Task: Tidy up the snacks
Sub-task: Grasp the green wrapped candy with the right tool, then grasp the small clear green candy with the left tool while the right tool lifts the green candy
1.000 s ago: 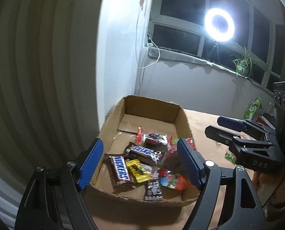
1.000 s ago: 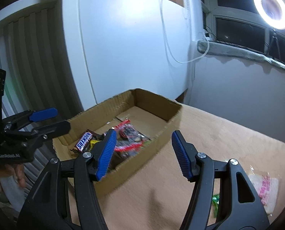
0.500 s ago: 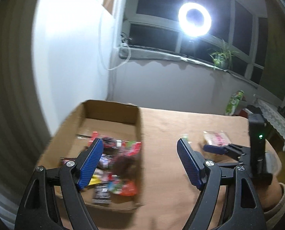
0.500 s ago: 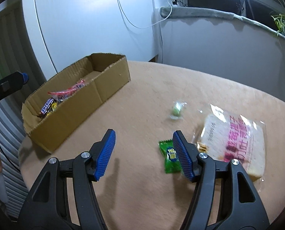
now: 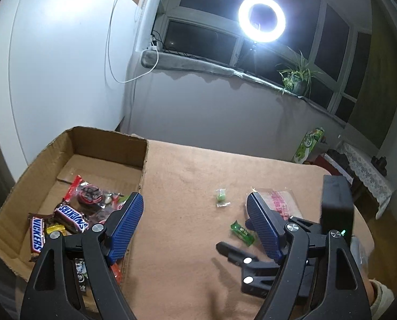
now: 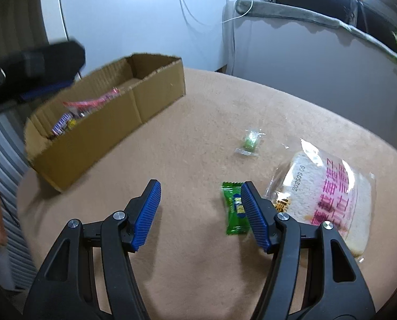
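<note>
A lit ring light [image 5: 261, 18] on a stand glows before the dark window [image 5: 203, 44], a potted spider plant [image 5: 296, 76] sits on the padded sill to its right, a white cable [image 5: 113, 40] hangs down the wall, and a lace-covered side table [image 5: 365, 170] stands far right.

A tan-covered table [image 6: 203, 112] is seen under everything. Left of the right hand-held gripper [image 6: 199, 210] a cardboard box [image 6: 97, 138] is parked; a green candy [image 6: 234, 208], small wrapped sweet [image 6: 249, 142] and bagged bread [image 6: 331, 194] are scattered right.
</note>
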{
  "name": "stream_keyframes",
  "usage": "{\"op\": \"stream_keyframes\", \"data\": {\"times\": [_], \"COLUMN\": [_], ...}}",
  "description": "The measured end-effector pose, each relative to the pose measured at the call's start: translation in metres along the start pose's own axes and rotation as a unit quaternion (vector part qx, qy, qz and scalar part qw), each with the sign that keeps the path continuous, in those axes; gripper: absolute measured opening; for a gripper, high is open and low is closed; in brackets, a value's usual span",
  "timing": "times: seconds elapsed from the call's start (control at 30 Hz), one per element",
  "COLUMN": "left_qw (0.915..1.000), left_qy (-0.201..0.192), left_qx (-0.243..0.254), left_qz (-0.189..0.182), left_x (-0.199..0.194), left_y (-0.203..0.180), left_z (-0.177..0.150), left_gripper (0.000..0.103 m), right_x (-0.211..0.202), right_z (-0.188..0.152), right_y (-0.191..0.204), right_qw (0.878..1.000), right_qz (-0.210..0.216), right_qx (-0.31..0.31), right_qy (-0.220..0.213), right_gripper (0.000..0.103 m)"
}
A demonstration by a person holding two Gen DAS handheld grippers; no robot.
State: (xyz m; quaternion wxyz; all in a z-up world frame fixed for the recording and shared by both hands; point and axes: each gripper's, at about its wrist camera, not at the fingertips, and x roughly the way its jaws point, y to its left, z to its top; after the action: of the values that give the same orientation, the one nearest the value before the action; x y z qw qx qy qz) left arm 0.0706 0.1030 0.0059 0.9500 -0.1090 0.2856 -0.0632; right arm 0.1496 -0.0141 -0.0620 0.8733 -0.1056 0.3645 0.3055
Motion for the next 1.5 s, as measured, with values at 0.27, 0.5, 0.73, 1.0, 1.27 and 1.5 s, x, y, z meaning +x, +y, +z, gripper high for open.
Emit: {"op": "stream_keyframes", "data": {"times": [0.27, 0.5, 0.73, 1.0, 1.27, 1.5], "left_qw": [0.9999, 0.9993, 0.9975, 0.9888, 0.9801, 0.9816], "left_qy": [0.008, 0.032, 0.068, 0.134, 0.166, 0.16], "left_qx": [-0.008, -0.004, 0.003, 0.062, 0.101, 0.102], "left_qz": [0.003, -0.017, -0.018, 0.021, 0.039, 0.024], "left_x": [0.004, 0.034, 0.069, 0.136, 0.165, 0.162], "left_y": [-0.003, -0.019, -0.034, -0.055, -0.069, -0.068], "left_z": [-0.001, 0.004, 0.004, -0.008, -0.009, -0.01], "left_gripper": [0.08, 0.08, 0.081, 0.079, 0.035, 0.021], "right_x": [-0.001, 0.01, -0.011, -0.026, -0.022, -0.025], "right_z": [-0.007, -0.009, -0.028, -0.045, -0.042, -0.046], "right_y": [-0.025, -0.026, -0.044, -0.06, -0.064, -0.063], "right_qw": [1.0, 0.999, 0.998, 0.998, 0.996, 0.996], "right_qz": [0.002, 0.021, 0.038, 0.049, 0.063, 0.066], "right_qx": [0.009, -0.007, 0.019, 0.047, 0.058, 0.064], "right_qy": [0.013, 0.042, 0.038, 0.018, 0.01, 0.004], "right_gripper": [0.056, 0.023, 0.023, 0.023, 0.023, 0.023]}}
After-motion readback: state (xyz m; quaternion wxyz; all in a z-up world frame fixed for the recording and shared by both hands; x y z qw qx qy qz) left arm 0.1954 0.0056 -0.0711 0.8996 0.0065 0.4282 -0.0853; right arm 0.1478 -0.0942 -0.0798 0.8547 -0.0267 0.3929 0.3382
